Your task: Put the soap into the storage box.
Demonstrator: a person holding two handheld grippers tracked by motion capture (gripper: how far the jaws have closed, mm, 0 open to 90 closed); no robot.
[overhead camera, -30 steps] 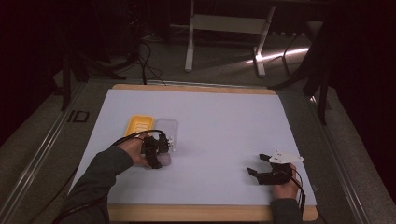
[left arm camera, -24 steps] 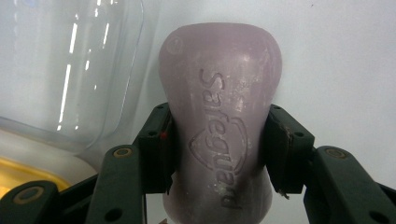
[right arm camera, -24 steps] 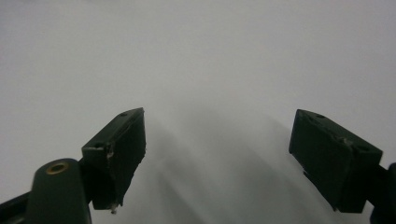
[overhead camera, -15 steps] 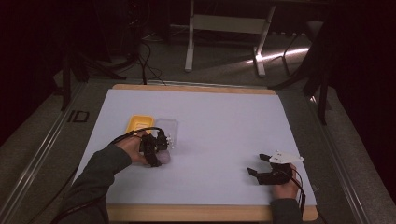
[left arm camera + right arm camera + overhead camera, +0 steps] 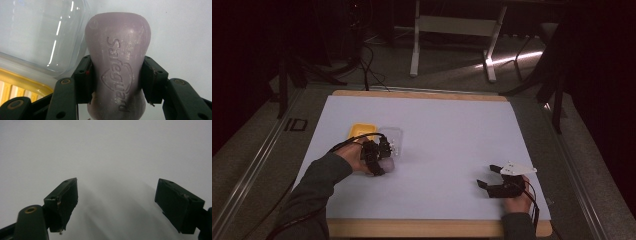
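Soap clamped between left gripper jaws, just above white sheet, beside clear lid and yellow tray (both close on its far side). Embossed lettering readable in left gripper view, a pale blur from above. Right gripper spread wide, holding nothing

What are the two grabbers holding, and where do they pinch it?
The left gripper pinches a purple soap bar across its narrow middle, one pad on each side. The right gripper is open and holds nothing.
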